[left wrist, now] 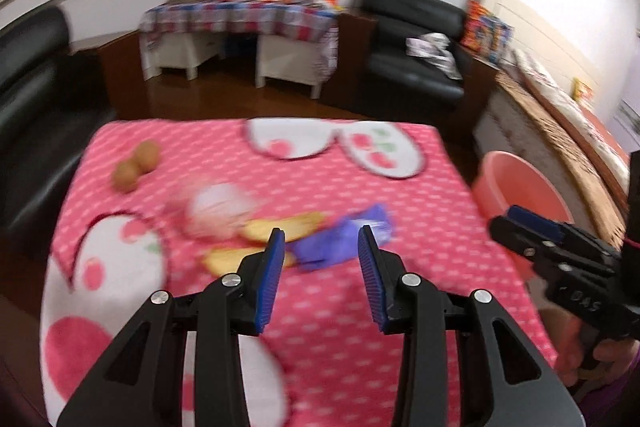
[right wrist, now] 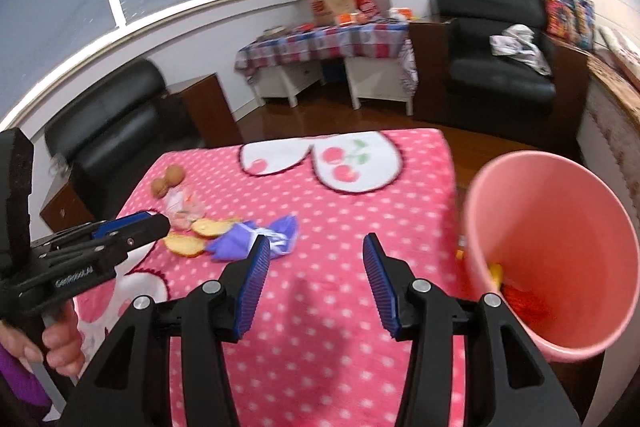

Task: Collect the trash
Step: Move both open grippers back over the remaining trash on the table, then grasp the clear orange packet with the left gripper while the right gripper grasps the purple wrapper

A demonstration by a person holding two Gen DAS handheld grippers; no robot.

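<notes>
A purple wrapper point(left wrist: 340, 241) point(right wrist: 256, 237) lies on the pink dotted tablecloth point(left wrist: 320, 307) point(right wrist: 320, 307). Beside it lie two yellow peel pieces point(left wrist: 280, 231) point(right wrist: 200, 235), a crumpled pink-white wrapper point(left wrist: 216, 211) point(right wrist: 182, 205) and two brown nuts point(left wrist: 138, 163) point(right wrist: 166, 181). My left gripper point(left wrist: 322, 237) is open and empty, just above the purple wrapper. My right gripper point(right wrist: 316, 245) is open and empty over the cloth. A pink bucket point(right wrist: 560, 247) point(left wrist: 520, 187) stands off the table's right edge with red and yellow scraps point(right wrist: 516, 291) inside.
Black armchairs point(right wrist: 500, 79) point(right wrist: 116, 131) stand behind and left of the table. A side table with a checked cloth point(right wrist: 320, 43) and boxes is at the far wall. A bed point(left wrist: 560, 107) runs along the right.
</notes>
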